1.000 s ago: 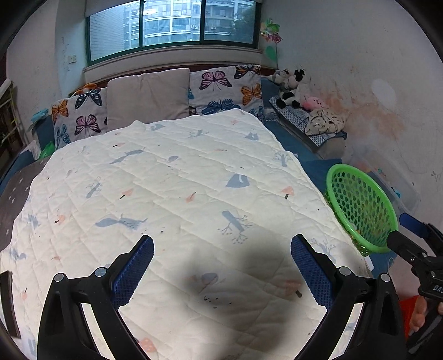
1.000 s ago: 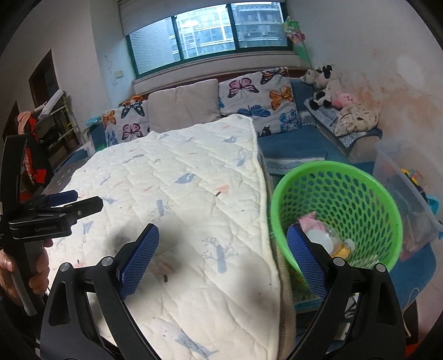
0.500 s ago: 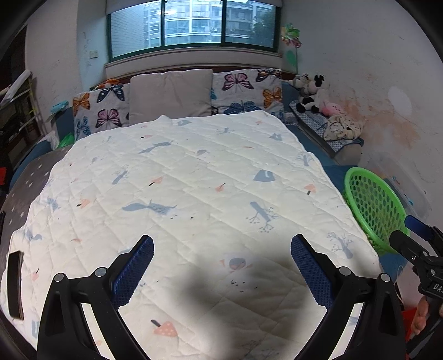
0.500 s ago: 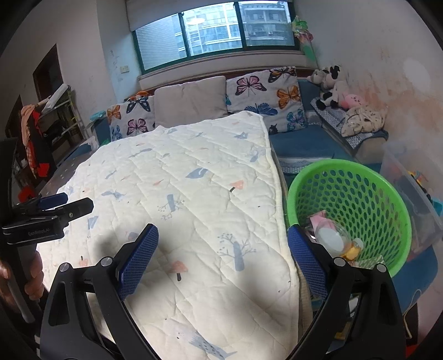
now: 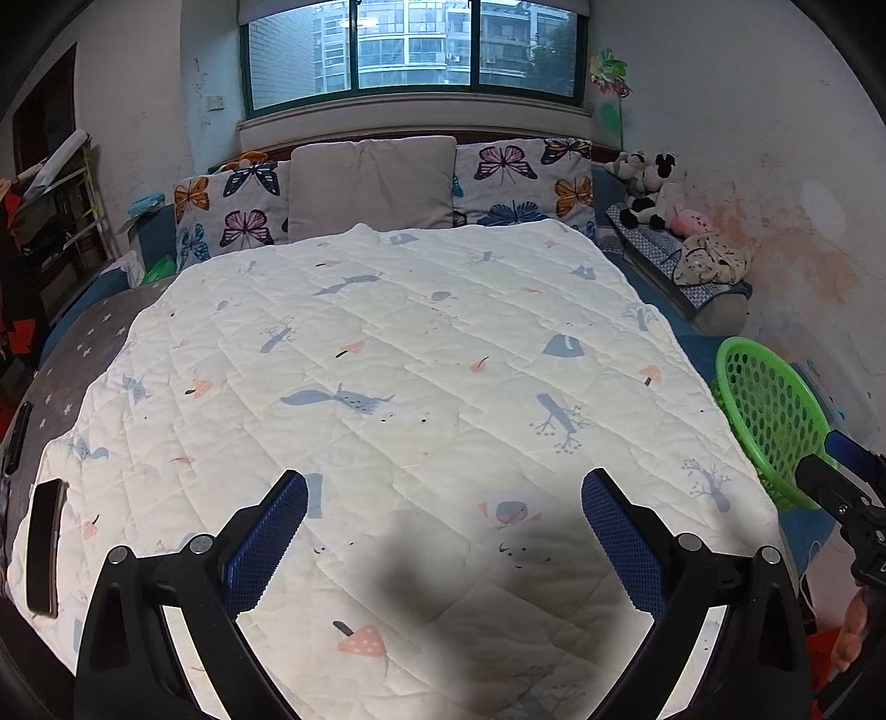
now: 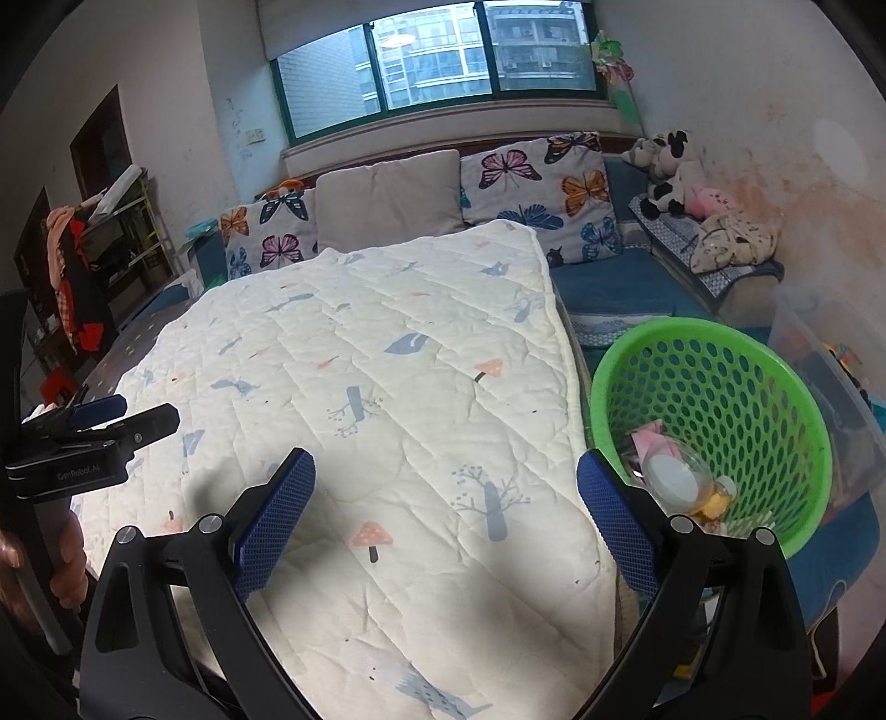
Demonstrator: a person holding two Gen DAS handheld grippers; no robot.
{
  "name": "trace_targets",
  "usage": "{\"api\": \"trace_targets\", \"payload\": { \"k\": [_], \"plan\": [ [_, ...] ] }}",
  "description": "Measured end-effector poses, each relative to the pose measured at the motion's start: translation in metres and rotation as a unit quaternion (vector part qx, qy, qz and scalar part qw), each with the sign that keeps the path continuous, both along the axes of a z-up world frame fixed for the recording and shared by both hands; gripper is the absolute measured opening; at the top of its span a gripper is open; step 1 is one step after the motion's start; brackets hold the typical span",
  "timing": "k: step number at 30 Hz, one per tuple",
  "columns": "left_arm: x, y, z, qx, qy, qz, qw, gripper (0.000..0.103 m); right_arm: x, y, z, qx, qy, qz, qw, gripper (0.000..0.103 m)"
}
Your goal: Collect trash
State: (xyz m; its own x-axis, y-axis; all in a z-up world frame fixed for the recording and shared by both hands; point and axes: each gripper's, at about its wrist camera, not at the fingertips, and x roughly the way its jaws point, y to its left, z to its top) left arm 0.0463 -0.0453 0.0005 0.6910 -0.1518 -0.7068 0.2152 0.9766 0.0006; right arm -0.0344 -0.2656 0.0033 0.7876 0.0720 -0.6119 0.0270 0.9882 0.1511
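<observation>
Daylight from a wide window (image 5: 412,50) is filling a small bedroom with pale, stained walls. Below the window, a plain grey pillow (image 5: 372,188) is leaning between two butterfly-print pillows (image 5: 523,180) at the head of a bed. Covering the bed is a white quilt (image 5: 398,354) printed with small blue trees, animals and pink mushrooms. A dark phone (image 5: 44,545) is lying flat at the quilt's left edge. Stuffed toys (image 6: 673,171) are sitting on a low blue bench along the right wall. Just beside the bed's right edge, a green basket (image 6: 775,382) with a perforated wall is standing on the floor. Trash (image 6: 673,476) is lying in the bottom of it: a clear container with a white lid, pink wrapping and a yellow piece. Beyond the basket, a clear plastic bin (image 6: 819,338) is standing by the wall. The left gripper (image 5: 444,498) is hovering above the near end of the quilt, its blue-padded tongs spread wide and pinching nothing. The right gripper (image 6: 446,479) is hovering over the quilt's near right corner, its tongs likewise spread wide and empty, with its right finger overlapping the basket's near rim in the view. A hand (image 6: 69,559) is gripping the left tool's handle at the left edge of the right wrist view.
</observation>
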Motion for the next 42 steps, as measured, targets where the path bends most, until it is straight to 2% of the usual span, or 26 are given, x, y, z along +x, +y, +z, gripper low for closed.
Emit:
{"api": "trace_targets", "payload": {
  "k": [28,42],
  "plan": [
    [-0.005,-0.001,0.002,0.002,-0.006,0.006,1.0,0.096,0.001,0.004,-0.002,0.004,0.001,0.005,1.0,0.095],
    [-0.01,0.007,0.01,-0.012,-0.023,0.022,0.9994,0.096,0.002,0.006,0.001,0.005,-0.002,0.005,1.0,0.095]
  ]
}}
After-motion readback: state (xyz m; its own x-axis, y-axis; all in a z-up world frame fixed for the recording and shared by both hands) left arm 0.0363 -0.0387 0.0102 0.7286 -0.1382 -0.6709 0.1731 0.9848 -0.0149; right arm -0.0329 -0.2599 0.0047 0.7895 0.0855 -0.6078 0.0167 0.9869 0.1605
